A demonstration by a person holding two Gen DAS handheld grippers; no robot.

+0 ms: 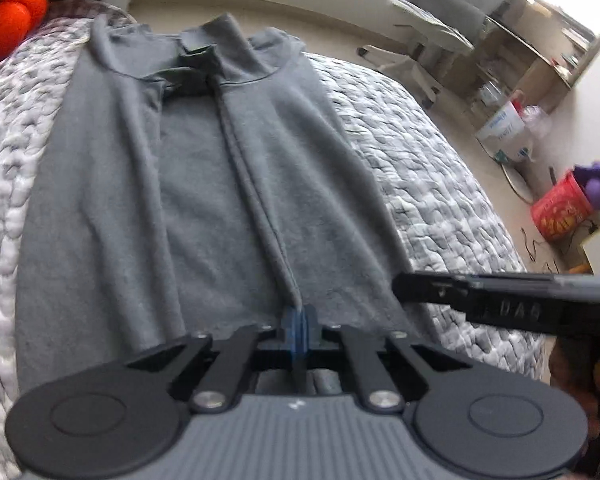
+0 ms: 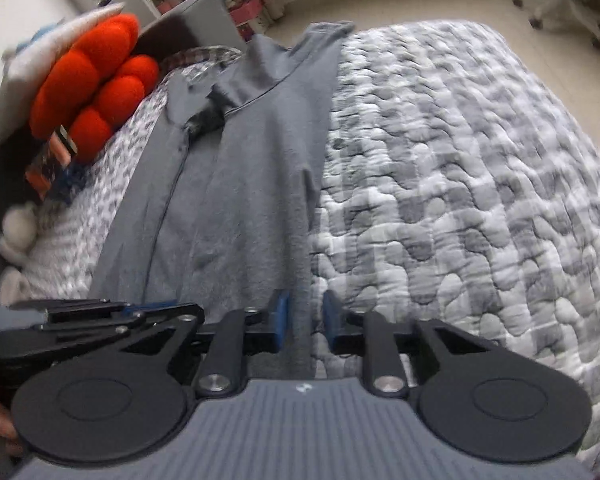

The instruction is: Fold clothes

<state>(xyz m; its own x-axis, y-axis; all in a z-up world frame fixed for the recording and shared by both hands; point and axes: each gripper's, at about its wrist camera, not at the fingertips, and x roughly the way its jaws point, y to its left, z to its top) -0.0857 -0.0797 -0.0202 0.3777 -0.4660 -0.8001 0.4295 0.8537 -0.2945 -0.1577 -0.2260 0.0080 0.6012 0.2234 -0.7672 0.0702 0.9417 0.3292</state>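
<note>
A grey collared shirt (image 1: 204,184) lies lengthwise on the quilted bed (image 1: 420,168), both long sides folded in toward the middle, collar at the far end. My left gripper (image 1: 299,326) is shut on the shirt's near hem, where the folded edge meets it. In the right wrist view the shirt (image 2: 244,184) runs up the left half of the bed (image 2: 460,184). My right gripper (image 2: 305,316) stands open, and the shirt's right edge at the near hem passes between its blue pads (image 2: 279,316). The two grippers sit side by side; the right one (image 1: 400,288) shows from the side.
An orange plush toy (image 2: 92,80) and small white soft toys (image 2: 18,228) sit at the bed's left side. Off the bed's right side are an office chair (image 1: 440,28), a desk (image 1: 540,60), a white bag (image 1: 504,128) and a red tin (image 1: 560,212) on the floor.
</note>
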